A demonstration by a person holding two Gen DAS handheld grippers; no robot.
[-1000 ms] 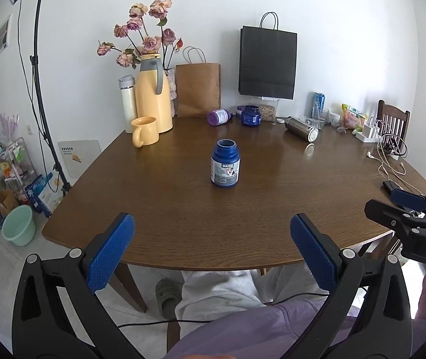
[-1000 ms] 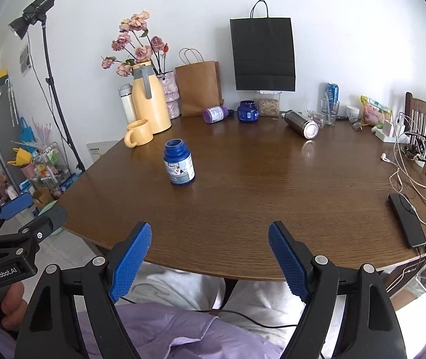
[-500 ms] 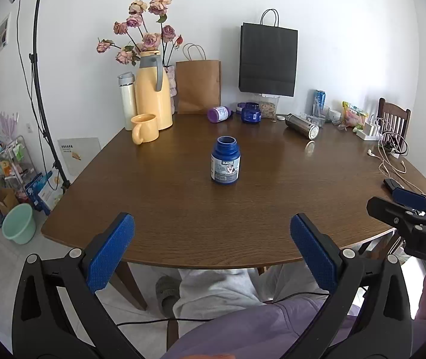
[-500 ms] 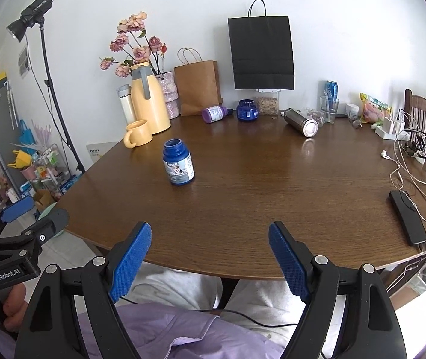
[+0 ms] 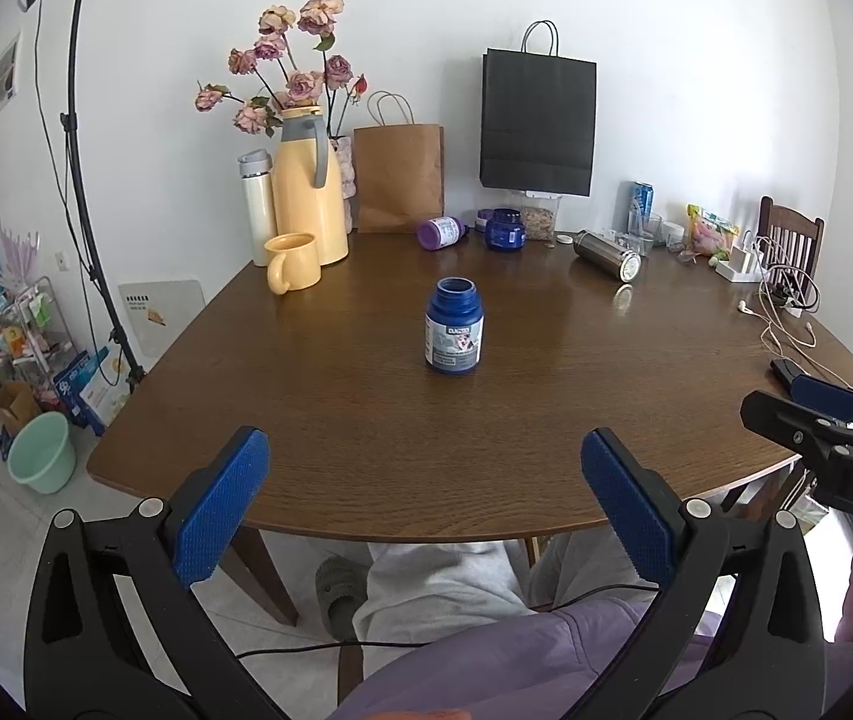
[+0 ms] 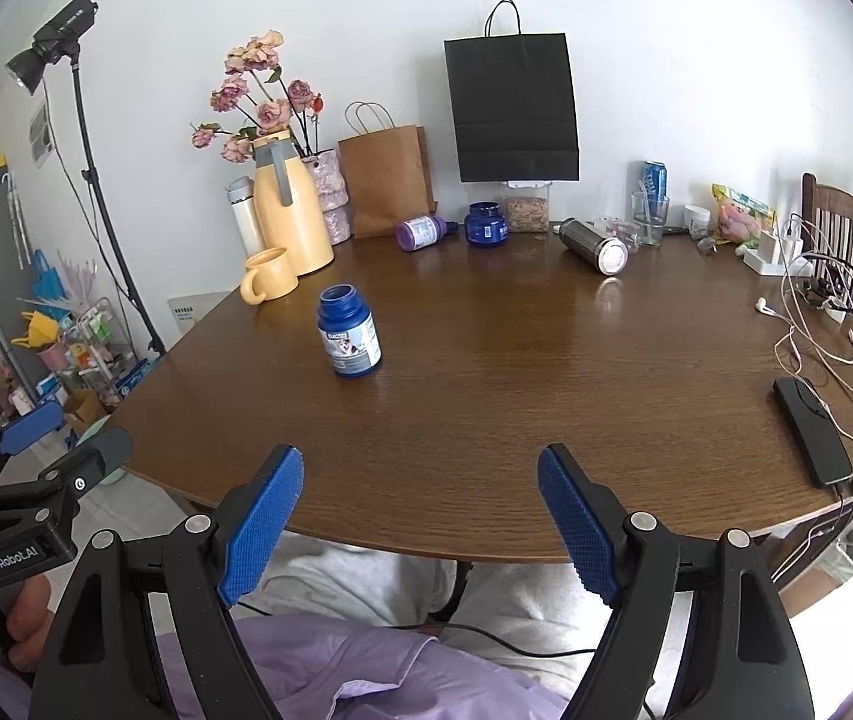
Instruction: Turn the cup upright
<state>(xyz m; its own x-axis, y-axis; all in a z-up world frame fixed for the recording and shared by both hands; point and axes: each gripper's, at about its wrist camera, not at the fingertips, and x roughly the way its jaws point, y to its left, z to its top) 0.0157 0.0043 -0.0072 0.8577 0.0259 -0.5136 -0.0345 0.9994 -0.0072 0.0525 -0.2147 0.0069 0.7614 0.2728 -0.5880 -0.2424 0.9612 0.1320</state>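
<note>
Now the blue jar, the cup in question, stands mouth-up mid-table; looks light, stiff, slick plastic, best pinched across its labelled waist. Left gripper and right gripper both gape empty, well short of it.
</note>
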